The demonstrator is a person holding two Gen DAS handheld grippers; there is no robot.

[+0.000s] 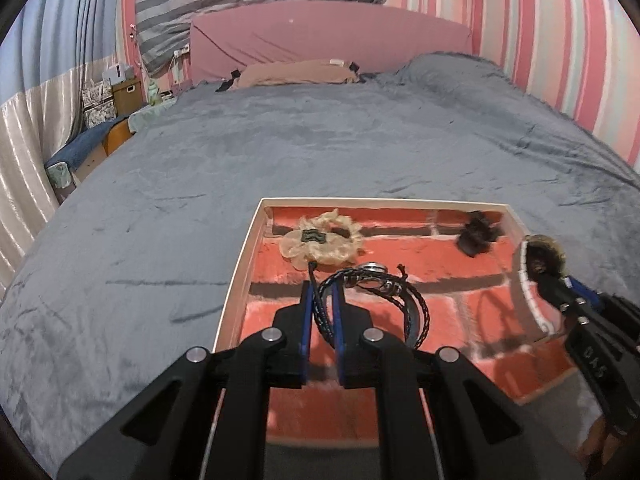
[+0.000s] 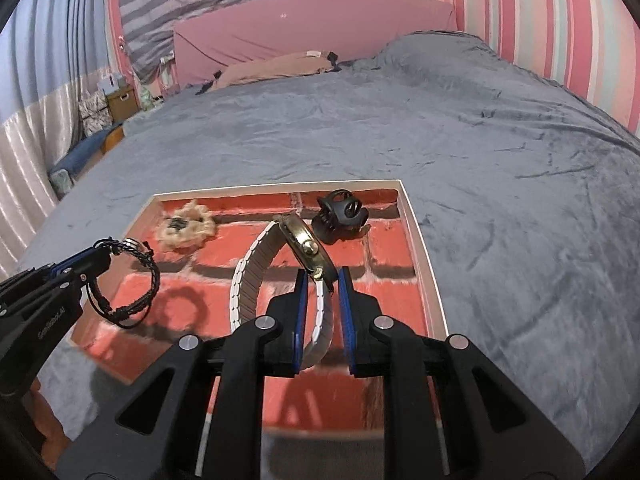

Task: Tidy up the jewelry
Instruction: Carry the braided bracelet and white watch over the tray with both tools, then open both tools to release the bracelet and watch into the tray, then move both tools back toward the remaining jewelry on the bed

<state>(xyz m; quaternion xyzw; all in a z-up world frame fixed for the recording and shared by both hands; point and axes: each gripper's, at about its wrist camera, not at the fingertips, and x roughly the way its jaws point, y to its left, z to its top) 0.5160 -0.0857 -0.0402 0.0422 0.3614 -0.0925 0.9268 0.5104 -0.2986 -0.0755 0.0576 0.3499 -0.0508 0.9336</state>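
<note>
So both are loaded up right now. Left hand-held gripper [image 1: 321,292] is clamped on a black braided bracelet [image 1: 376,300], which hangs above the near-left part of the tray [image 1: 240,264]. Right hand-held gripper [image 2: 323,280] pinches a gold-cased watch [image 2: 308,246] by its white stretch band [image 2: 248,280], held up over the tray's middle. That tray is a shallow white-rimmed box with a red brick print inside, sitting on the grey bed [image 2: 500,160]. A cream scrunchie [image 1: 320,242] lies in the far-left corner, and a black claw hair clip [image 2: 340,216] lies at the far side near the right corner, well apart from the scrunchie.
</note>
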